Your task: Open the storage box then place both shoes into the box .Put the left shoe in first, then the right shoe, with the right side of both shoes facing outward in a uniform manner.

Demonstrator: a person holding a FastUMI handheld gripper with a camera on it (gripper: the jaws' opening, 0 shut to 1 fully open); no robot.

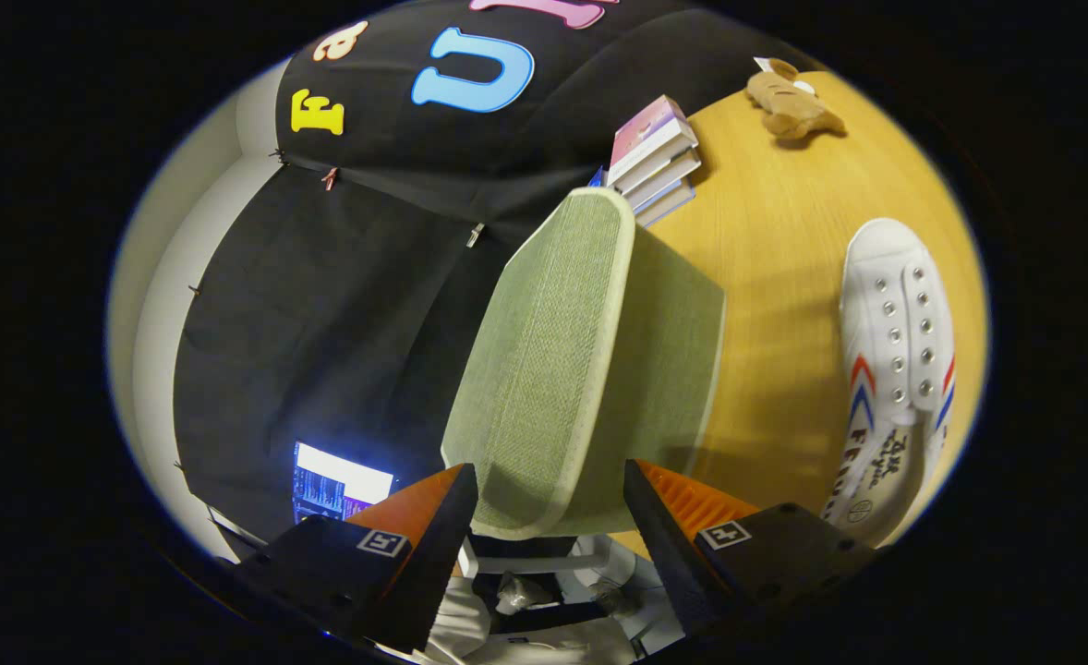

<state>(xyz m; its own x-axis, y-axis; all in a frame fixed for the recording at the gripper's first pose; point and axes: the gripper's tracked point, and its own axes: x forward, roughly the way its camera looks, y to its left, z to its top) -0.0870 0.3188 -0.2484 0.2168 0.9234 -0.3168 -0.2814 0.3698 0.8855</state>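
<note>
The claw is spread wide, its two fingers standing either side of the near edge of the green fabric storage box; whether either finger presses on it cannot be told. The box's lid is tilted up, edge toward the camera. On the wooden counter beside the box lies a white shoe with red and blue stripes. Beyond the box sit a stack of books and a brown plush toy
</note>
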